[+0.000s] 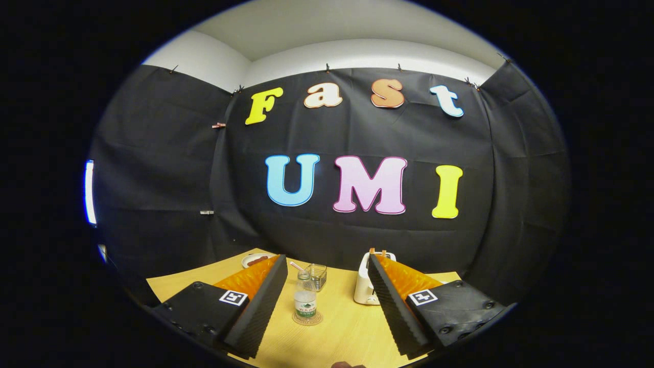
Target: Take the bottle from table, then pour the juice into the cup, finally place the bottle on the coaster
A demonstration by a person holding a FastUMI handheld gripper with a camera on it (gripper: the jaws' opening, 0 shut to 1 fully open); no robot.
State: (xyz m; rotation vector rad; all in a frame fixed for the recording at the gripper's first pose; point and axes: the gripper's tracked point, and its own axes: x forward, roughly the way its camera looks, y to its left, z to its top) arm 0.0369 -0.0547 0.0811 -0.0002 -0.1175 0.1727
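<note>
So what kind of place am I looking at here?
Probably a small staged booth for recording household tasks, not a real kitchen. Black cloth hangs as walls around a wooden table set with a bottle on a coaster, a toaster and a wire basket. The gripper is open, with the bottle between its fingers.

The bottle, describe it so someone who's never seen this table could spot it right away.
On the wooden table, look just ahead of the open gripper, nearer its left finger. There a small clear bottle stands upright on a round coaster. Unlike the wire basket behind it and the white toaster to its right, it is see-through with a green label.
</note>
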